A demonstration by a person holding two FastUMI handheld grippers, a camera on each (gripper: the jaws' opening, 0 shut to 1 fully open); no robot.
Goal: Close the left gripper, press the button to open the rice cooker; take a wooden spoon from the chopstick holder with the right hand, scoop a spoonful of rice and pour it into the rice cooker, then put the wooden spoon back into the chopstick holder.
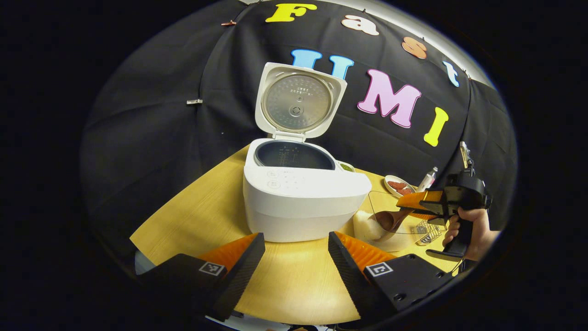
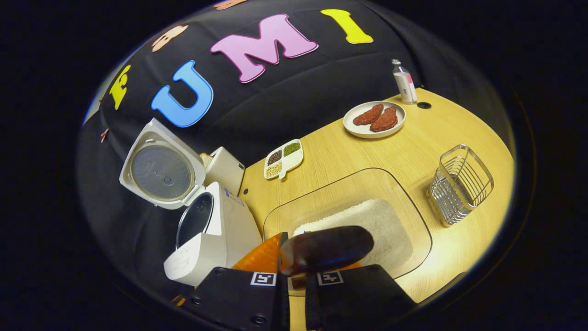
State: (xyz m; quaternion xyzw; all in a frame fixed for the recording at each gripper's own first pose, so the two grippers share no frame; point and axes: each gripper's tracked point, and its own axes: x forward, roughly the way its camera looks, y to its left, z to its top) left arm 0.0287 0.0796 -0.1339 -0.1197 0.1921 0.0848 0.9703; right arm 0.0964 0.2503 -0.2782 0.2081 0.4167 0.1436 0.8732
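Observation:
The white rice cooker [image 1: 298, 197] stands mid-table with its lid [image 1: 297, 101] swung up and the dark inner pot bare. My left gripper [image 1: 296, 243] is open just in front of it, holding nothing. To the right, a hand holds my right gripper [image 1: 413, 204], shut on the wooden spoon [image 1: 390, 219]. In the right gripper view my right gripper [image 2: 289, 271] grips the spoon's handle, and the dark spoon bowl [image 2: 326, 248] is low over the white rice [image 2: 381, 225] in the glass container [image 2: 413, 207]. The rice cooker [image 2: 216, 239] is to its left.
The wire chopstick holder [image 2: 459, 184] stands right of the glass container. Farther back are a plate of sausages [image 2: 374, 119], a divided dish of beans [image 2: 283, 158], a small bottle [image 2: 404, 82] and a white box [image 2: 225, 170] behind the cooker. The table edge curves close on the right.

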